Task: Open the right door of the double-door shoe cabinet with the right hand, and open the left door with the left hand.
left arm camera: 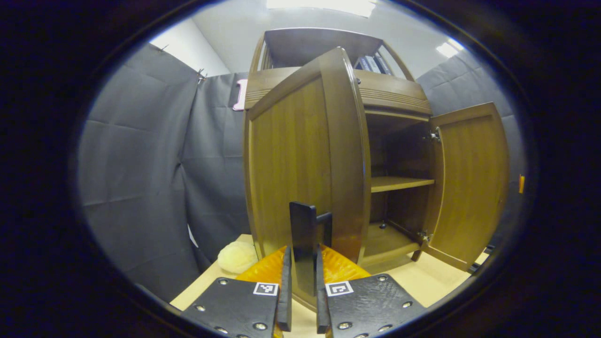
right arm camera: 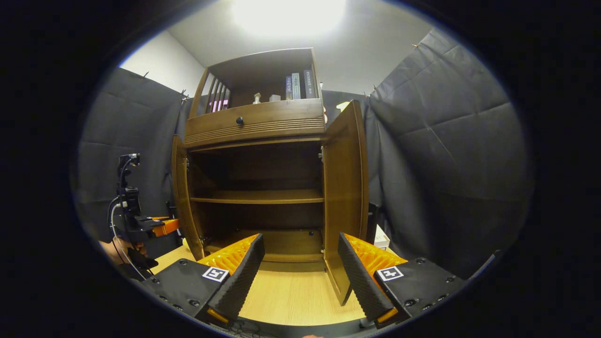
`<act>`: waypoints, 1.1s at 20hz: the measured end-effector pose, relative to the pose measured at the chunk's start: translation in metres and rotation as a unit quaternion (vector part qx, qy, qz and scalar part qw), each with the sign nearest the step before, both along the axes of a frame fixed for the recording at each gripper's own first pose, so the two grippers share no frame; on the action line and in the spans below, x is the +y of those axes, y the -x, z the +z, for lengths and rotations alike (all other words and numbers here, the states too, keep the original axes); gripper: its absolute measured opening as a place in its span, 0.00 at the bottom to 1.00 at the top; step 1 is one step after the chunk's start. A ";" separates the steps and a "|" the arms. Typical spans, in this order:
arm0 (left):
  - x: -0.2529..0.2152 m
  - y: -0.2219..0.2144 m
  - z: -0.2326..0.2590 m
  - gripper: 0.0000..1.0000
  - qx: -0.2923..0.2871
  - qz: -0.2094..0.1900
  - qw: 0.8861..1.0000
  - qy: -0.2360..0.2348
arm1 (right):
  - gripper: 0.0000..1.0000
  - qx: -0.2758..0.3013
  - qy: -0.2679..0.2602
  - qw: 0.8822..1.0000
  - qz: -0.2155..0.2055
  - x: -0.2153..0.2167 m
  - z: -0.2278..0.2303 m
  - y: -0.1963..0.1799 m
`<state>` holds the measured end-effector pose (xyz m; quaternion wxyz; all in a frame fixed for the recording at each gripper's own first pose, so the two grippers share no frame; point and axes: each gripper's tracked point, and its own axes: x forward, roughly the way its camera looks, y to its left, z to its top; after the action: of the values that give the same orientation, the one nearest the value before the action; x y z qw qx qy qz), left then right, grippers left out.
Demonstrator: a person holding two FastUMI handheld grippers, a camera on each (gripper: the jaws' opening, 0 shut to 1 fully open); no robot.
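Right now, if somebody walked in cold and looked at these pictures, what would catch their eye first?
First the wooden shoe cabinet on the table, both doors swung wide, its shelves bare. In the left gripper view, the left gripper is clamped on the black handle of the left door. In the right gripper view, the right gripper stands open, clear of the right door.

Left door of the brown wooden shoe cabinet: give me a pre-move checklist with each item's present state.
1. Left claw shut on the flat black door handle: ok.
2. Left brown wooden door swung out from the cabinet: ok.
3. Right brown wooden door open: ok.
4. Right claw open, holding nothing: ok.
5. Pale yellow fuzzy ball on the light wooden table outside the left door's swing: cannot tell.
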<state>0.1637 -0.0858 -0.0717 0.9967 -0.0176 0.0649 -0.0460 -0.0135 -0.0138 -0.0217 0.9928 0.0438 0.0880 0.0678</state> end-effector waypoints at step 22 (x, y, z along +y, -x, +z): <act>0.124 0.034 -0.015 0.15 0.010 0.097 0.995 -0.005 | 0.95 -0.006 -0.009 0.998 0.060 0.066 0.002 -0.019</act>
<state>0.1299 0.0378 -0.0864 0.9958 -0.0194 0.0729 0.0512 0.0059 0.0525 -0.0195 0.9870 0.0472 0.0838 0.1288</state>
